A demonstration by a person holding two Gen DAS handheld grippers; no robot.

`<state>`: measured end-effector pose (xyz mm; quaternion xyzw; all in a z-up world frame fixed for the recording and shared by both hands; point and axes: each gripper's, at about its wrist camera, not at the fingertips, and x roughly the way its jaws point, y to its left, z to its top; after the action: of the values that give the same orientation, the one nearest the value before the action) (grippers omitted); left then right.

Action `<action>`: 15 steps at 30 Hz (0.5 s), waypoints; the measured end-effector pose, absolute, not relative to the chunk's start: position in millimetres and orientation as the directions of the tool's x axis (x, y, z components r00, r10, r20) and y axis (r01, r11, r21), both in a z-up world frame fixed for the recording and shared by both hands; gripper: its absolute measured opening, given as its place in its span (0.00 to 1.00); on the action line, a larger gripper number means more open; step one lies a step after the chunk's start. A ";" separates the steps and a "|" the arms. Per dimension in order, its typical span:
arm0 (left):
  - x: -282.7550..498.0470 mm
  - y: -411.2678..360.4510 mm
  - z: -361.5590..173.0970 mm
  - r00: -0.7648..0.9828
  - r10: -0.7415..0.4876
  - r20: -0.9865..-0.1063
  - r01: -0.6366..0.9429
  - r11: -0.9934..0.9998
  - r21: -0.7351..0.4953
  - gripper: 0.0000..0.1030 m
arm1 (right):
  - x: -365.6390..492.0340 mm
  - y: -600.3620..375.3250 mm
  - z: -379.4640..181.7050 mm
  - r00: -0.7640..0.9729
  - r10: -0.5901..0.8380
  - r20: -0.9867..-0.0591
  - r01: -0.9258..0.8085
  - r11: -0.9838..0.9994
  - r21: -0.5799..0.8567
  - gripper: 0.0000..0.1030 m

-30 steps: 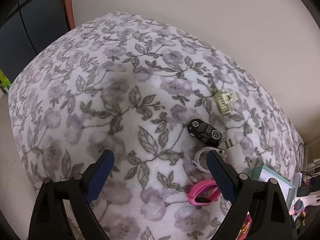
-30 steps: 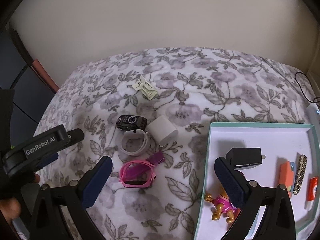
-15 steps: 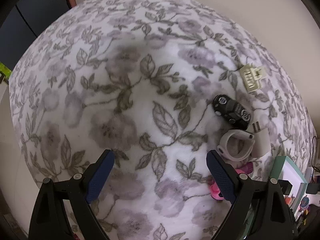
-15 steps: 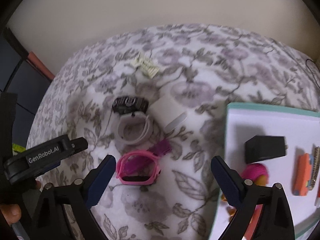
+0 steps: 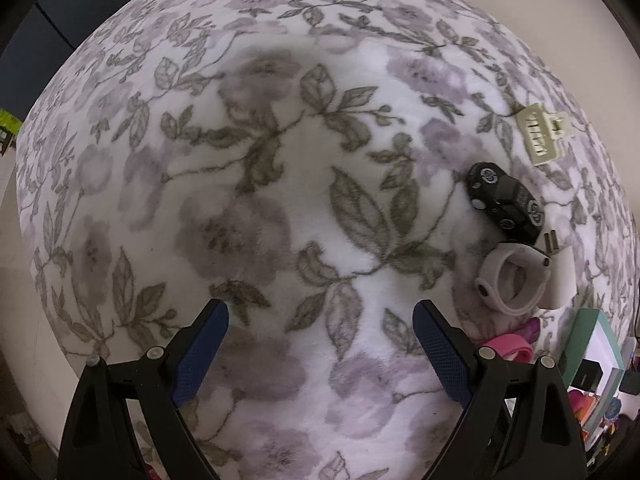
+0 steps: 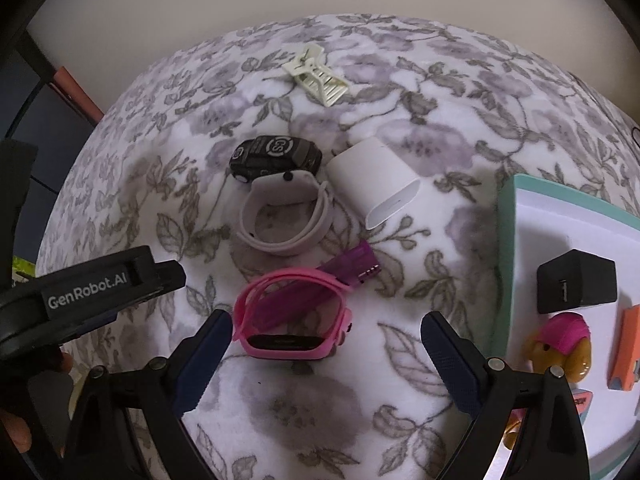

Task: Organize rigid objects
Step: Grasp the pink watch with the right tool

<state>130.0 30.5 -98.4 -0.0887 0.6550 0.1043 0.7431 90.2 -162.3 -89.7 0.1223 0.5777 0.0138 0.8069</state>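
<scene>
On the floral blanket lie a pink watch [image 6: 294, 318], a purple comb-like piece [image 6: 348, 266], a pale watch band [image 6: 286, 216], a black toy car [image 6: 276, 156], a white charger [image 6: 376, 184] and a cream hair clip [image 6: 318, 76]. My right gripper [image 6: 326, 344] is open and empty, low over the pink watch. My left gripper [image 5: 320, 334] is open and empty over bare blanket, left of the car [image 5: 504, 200], the band [image 5: 514, 280] and the clip [image 5: 542, 136]. The left gripper's body [image 6: 88, 300] shows in the right wrist view.
A teal-rimmed white tray [image 6: 506, 248] at the right holds a black adapter [image 6: 576, 286], a pink-capped toy figure [image 6: 562, 344] and an orange item [image 6: 626, 352]. A wall runs behind the bed. The blanket edge drops off at the left [image 5: 28, 240].
Both grippers have come lower and closer to the blanket. The right one has moved left, onto the pink watch; the left one's view has shifted so the objects sit further right.
</scene>
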 end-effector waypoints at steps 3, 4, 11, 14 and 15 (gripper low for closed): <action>128.2 35.3 -96.8 0.118 0.045 -0.992 -0.286 0.958 0.009 0.91 | 91.2 -157.3 -95.4 0.317 0.165 -0.934 0.111 0.972 0.209 0.94; 127.4 36.4 -96.1 0.117 0.046 -0.992 -0.288 0.958 0.010 0.91 | 91.4 -155.8 -96.7 0.315 0.164 -0.935 0.108 0.972 0.207 0.94; 124.8 44.8 -95.2 0.109 0.041 -0.993 -0.301 0.954 0.006 0.91 | 93.7 -144.9 -98.4 0.319 0.149 -0.936 0.087 0.979 0.186 0.79; 127.7 50.2 -99.1 0.107 0.044 -0.993 -0.298 0.954 0.010 0.91 | 94.6 -143.3 -97.7 0.326 0.156 -0.932 0.083 0.978 0.192 0.72; 129.9 45.9 -100.5 0.105 0.044 -0.993 -0.298 0.955 0.011 0.91 | 94.7 -143.5 -97.3 0.328 0.163 -0.931 0.083 0.976 0.200 0.69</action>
<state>129.9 45.9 -100.5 -0.0963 0.6587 0.1161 0.7371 94.7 -143.5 -97.3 0.1059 0.5792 0.0248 0.8079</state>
